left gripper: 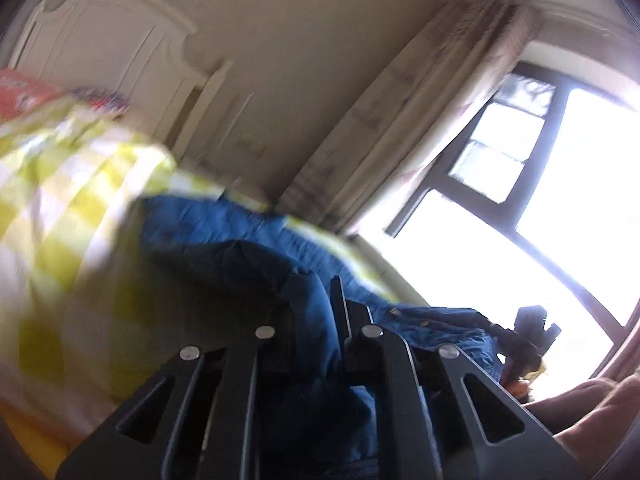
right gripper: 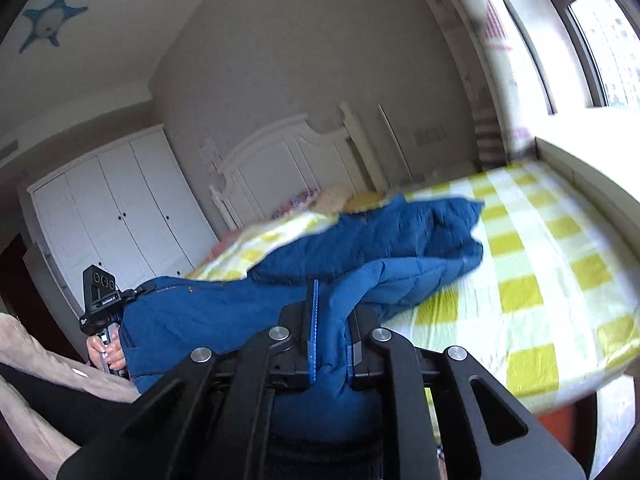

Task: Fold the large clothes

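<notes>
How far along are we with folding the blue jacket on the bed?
Done: both grips look made. The right gripper and left gripper are each shut on the blue quilted jacket. In hand: the near edge is held up off the yellow-and-white checked bedsheet. Left: no neat fold shows yet; the jacket is bunched.

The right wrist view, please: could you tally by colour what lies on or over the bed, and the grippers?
Blue: 1, the padded jacket, pinched by both grippers
Yellow-and-white check: 1, the bed sheet
Black grippers: 2, the right gripper and the left gripper, held in a hand
Total: 4
</notes>
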{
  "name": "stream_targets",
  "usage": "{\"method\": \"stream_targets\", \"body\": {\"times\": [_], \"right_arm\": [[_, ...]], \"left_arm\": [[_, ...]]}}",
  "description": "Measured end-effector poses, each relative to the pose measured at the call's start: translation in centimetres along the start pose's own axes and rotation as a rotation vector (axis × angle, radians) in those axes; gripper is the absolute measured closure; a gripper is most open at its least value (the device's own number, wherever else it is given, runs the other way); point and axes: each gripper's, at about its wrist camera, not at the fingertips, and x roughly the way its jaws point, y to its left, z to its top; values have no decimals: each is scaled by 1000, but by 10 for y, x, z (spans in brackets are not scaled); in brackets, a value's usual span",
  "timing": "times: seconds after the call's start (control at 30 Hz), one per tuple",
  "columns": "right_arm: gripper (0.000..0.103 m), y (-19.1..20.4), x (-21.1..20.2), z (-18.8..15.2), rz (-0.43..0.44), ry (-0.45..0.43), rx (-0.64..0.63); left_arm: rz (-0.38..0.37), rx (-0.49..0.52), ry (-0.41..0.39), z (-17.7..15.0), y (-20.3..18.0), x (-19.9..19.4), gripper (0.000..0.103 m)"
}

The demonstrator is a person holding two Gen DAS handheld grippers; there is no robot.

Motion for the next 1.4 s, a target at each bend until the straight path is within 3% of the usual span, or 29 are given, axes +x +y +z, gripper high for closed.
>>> {"method": "stream_targets", "body": {"times": [0.13, 0.2, 0.27, 0.3, 0.37, 0.47, 0.53, 0.63, 0.67, 0.73, 0.77, 0.87, 0.9, 0.93, 0.97, 1.07, 1.2, 1.3, 1.4], "right_arm": [[88, 28, -15, 50, 42, -115, -70], [87, 23, -3, 74, 37, -126, -62], [87, 5, 31, 99, -19, -85, -10], [87, -12, 56, 111, -44, -48, 34], [87, -50, 115, 127, -88, 81, 88], [84, -128, 192, 124, -160, 250, 301], [82, -182, 226, 108, -226, 354, 467], [78, -228, 217, 71, -111, 309, 678], [78, -244, 209, 60, -71, 280, 728], [77, -256, 194, 53, -108, 251, 731], [71, -261, 187, 52, -135, 247, 708], [56, -259, 180, 62, -246, 267, 600], [37, -255, 182, 68, -272, 275, 545], [9, -250, 187, 75, -285, 279, 487], [4, -241, 192, 80, -286, 273, 441], [4, -214, 222, 98, -274, 300, 277], [4, -199, 268, 104, -350, 431, 123], [4, -217, 289, 98, -383, 484, 116], [6, -239, 301, 89, -365, 510, 168]], "left_arm": [[-104, -18, -78, 36, -18, -10, 91], [-68, -64, -80, 58, -7, 5, 84], [-48, -169, -33, 78, 22, 34, 77], [-38, -270, 1, 89, 49, 61, 73], [32, -391, 61, 101, 96, 107, 59], [141, -559, 133, 98, 171, 160, 52], [261, -579, 111, 88, 202, 166, 43], [371, -607, 60, 82, 240, 151, 36], [411, -596, 54, 82, 248, 145, 34], [476, -544, 58, 83, 253, 136, 31], [496, -513, 68, 85, 254, 133, 28], [476, -444, 110, 99, 249, 142, 15], [449, -418, 141, 103, 243, 156, 11], [415, -385, 184, 105, 234, 173, 5], [384, -348, 225, 106, 222, 189, 3], [359, -236, 332, 108, 189, 239, 3], [384, -148, 416, 110, 178, 291, 3], [424, -112, 467, 108, 185, 323, 3], [417, -161, 505, 106, 207, 343, 3]]}}
